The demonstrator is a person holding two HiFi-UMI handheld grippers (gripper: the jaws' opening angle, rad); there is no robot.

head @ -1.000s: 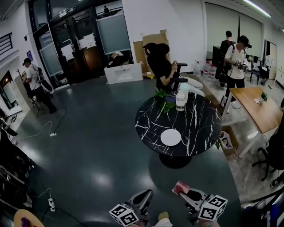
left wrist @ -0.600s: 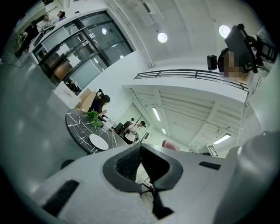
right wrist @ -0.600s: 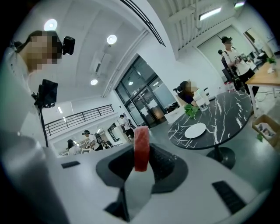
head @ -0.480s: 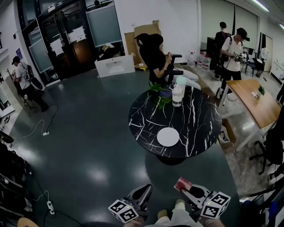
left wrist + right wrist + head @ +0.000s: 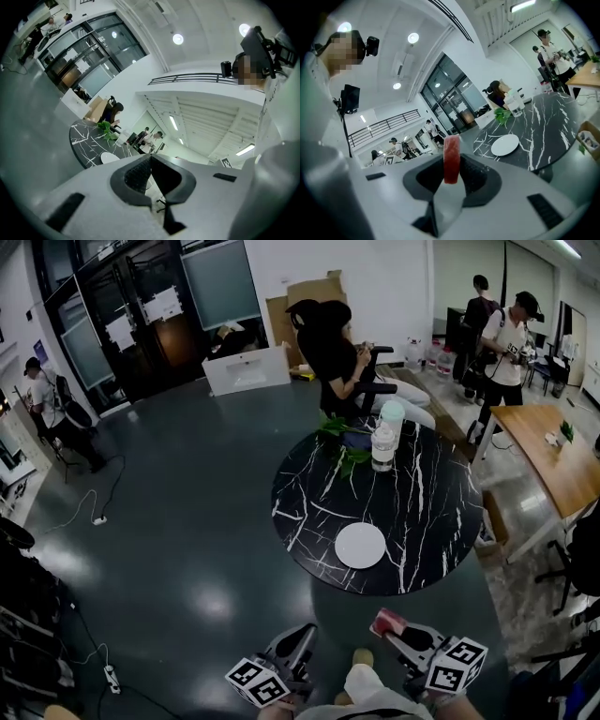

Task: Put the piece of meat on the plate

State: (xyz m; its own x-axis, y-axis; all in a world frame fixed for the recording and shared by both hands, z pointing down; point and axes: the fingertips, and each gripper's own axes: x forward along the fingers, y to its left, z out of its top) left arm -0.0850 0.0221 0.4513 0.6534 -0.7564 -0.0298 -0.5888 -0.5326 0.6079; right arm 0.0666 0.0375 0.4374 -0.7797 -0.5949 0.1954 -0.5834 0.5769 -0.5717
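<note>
A red piece of meat [image 5: 451, 159] stands pinched upright between the pads of my right gripper [image 5: 452, 161]; in the head view that meat [image 5: 386, 622] shows at the tip of the right gripper [image 5: 390, 624], low in the picture. A white plate [image 5: 360, 545] lies on the near part of the round black marble table [image 5: 309, 512]; the same plate [image 5: 505, 145] shows ahead of the right jaws. My left gripper [image 5: 302, 638] hangs beside the right one, jaws together and nothing in them [image 5: 150, 165]. Both grippers are short of the table's near edge.
On the table's far side stand a clear bottle [image 5: 382, 446], a pale cup [image 5: 392, 415] and green leaves [image 5: 349, 458]. A person sits in a chair [image 5: 337, 362] behind it. A wooden table [image 5: 562, 465] and a box [image 5: 489, 521] are at the right. Cables [image 5: 94, 507] lie on the dark floor.
The table and plate have come nearer and lower in the head view as I walk forward. Both grippers keep their places, and the meat stays in the right jaws.
</note>
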